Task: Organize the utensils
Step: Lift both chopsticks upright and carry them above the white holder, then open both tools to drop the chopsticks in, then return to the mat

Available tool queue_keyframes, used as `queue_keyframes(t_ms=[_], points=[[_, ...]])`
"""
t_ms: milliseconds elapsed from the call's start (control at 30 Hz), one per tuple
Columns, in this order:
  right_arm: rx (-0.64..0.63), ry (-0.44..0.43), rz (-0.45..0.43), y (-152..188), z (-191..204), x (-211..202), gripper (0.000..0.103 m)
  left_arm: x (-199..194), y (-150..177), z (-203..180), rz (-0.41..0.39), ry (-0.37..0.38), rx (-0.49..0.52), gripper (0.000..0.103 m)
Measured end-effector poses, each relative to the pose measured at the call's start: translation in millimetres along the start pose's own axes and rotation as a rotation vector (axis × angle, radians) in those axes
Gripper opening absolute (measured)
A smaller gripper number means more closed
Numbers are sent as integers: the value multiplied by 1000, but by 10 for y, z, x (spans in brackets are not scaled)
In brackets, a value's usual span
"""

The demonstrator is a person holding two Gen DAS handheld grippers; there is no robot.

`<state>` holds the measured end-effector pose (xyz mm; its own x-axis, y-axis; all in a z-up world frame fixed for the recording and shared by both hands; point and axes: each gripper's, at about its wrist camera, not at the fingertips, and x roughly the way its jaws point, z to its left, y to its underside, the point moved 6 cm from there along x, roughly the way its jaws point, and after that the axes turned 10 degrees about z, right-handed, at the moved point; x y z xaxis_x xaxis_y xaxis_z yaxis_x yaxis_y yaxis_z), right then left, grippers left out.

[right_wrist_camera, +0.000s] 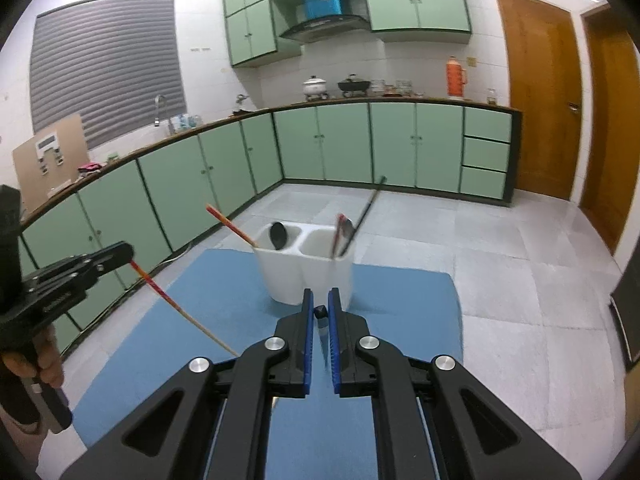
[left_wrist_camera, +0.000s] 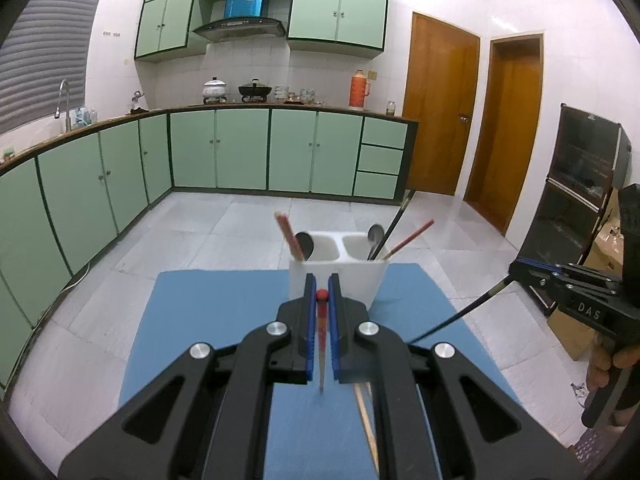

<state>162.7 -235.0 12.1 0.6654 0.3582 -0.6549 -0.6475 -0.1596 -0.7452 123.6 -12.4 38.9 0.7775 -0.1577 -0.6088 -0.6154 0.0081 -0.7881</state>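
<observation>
My left gripper (left_wrist_camera: 321,280) is shut on a red chopstick (left_wrist_camera: 321,332), whose red end shows between the blue pads. In the right wrist view this chopstick (right_wrist_camera: 168,300) slants down from the left gripper (right_wrist_camera: 126,252) over the mat. My right gripper (right_wrist_camera: 319,296) is shut on a black chopstick (right_wrist_camera: 322,332), which also juts from it in the left wrist view (left_wrist_camera: 460,312). Both grippers hover above the blue mat (left_wrist_camera: 224,320), just short of the white two-compartment holder (left_wrist_camera: 338,276). The holder holds chopsticks and a spoon in each compartment.
A pale stick (left_wrist_camera: 366,420) lies on the mat under my left gripper. The mat (right_wrist_camera: 400,292) sits on a table above a tiled floor. Green cabinets line the left and far walls. A dark cabinet (left_wrist_camera: 580,184) and cardboard boxes stand on the right.
</observation>
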Motion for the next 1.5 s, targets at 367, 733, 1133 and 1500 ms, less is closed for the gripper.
queue_keyframes(t_ms=[367,733,1133,1500], points=[[-96,-73,-60,-581,231,-203,6,-202,-512,-145,-114,35,39,5],[-111,-79,-179,-1655,280,-201,6,-161,-1352,-246,-232,21,54,5],[-42,-8,-186,-2101,-33,620,6,722,-1609,-195,-174,-35,55,5],[-16,-15,-96,-1529,-153,1016,51,1238,-1165,59,-41,-6,31,31]])
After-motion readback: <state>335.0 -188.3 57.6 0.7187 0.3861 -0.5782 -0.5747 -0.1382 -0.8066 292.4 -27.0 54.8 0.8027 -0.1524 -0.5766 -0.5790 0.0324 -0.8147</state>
